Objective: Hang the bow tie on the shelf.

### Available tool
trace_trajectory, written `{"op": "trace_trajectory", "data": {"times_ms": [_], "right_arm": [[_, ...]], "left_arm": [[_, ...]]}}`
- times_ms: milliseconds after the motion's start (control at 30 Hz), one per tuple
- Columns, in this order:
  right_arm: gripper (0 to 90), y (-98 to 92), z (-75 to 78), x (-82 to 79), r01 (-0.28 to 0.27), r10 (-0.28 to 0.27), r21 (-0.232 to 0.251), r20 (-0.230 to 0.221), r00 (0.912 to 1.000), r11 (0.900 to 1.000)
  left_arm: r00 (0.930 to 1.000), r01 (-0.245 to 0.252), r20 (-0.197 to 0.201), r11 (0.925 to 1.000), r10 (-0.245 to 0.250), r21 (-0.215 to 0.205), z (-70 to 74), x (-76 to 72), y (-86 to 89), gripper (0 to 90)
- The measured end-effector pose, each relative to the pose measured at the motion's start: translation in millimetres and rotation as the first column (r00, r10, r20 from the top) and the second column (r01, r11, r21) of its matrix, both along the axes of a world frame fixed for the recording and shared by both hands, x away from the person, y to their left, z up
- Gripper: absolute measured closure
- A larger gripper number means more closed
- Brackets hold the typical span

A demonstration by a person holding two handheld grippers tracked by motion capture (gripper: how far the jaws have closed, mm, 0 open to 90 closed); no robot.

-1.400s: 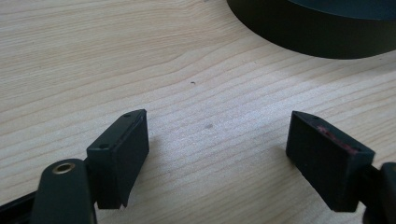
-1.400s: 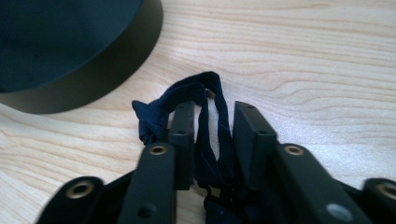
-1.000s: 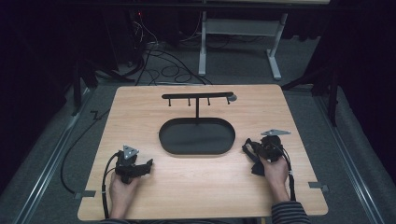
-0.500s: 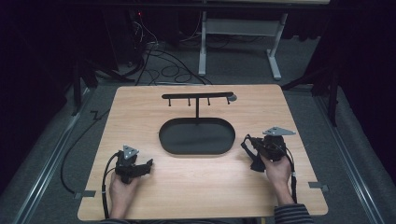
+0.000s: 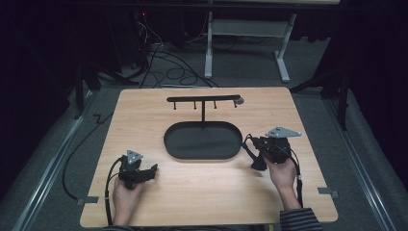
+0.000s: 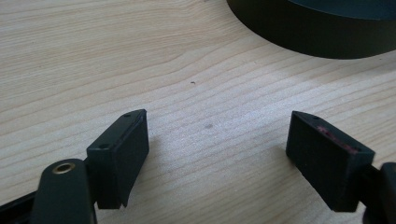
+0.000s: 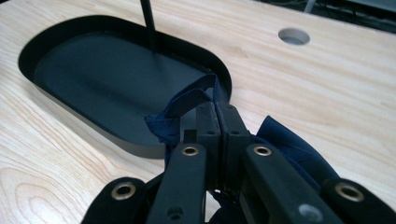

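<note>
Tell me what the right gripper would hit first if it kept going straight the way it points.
Probably the near wall of the black oval tray, which lies just ahead of the right gripper, shut on a dark blue cloth; depth is hard to judge.

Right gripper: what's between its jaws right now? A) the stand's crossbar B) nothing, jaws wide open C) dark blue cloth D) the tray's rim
C: in the right gripper view the right gripper has its jaws shut together on a dark blue cloth, just short of the black tray.

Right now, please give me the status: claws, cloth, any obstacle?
Right claw shut on the blue cloth, beside the black tray. Left claw open, empty, on the table. Nothing blocking.
</note>
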State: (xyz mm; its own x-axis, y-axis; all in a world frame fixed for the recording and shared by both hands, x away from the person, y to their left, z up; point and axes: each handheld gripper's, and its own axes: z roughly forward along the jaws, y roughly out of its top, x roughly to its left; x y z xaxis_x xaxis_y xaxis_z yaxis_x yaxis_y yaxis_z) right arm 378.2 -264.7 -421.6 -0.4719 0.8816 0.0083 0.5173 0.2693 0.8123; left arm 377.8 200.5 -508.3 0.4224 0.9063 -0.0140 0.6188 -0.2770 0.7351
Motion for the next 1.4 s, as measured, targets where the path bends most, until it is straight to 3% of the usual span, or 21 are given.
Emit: {"op": "trace_trajectory", "data": {"times_ms": [233, 533, 900, 1400], "right_arm": [[90.0, 6.7, 16.4, 2.2, -0.021, 0.021, 0.001, 0.037, 0.9991, 1.0], [90.0, 15.0, 25.9, 8.3, -0.048, 0.048, -0.006, 0.053, 0.9974, 0.999], [90.0, 24.9, 38.6, 16.1, -0.095, 0.092, 0.039, 0.073, 0.9931, 0.995], [90.0, 33.5, 57.7, 28.0, -0.104, 0.099, 0.042, 0.105, 0.9895, 0.994]], "left_arm": [[1.0, 0.0, 0.0, 1.0, 0.0, 0.0, 0.0, 0.0, 0.0, 21.6], [1.0, 0.0, 0.0, 1.0, 0.0, 0.0, 0.0, 0.0, 0.0, 21.6], [1.0, 0.0, 0.0, 1.0, 0.0, 0.0, 0.0, 0.0, 0.0, 21.6], [1.0, 0.0, 0.0, 1.0, 0.0, 0.0, 0.0, 0.0, 0.0, 21.6]]}}
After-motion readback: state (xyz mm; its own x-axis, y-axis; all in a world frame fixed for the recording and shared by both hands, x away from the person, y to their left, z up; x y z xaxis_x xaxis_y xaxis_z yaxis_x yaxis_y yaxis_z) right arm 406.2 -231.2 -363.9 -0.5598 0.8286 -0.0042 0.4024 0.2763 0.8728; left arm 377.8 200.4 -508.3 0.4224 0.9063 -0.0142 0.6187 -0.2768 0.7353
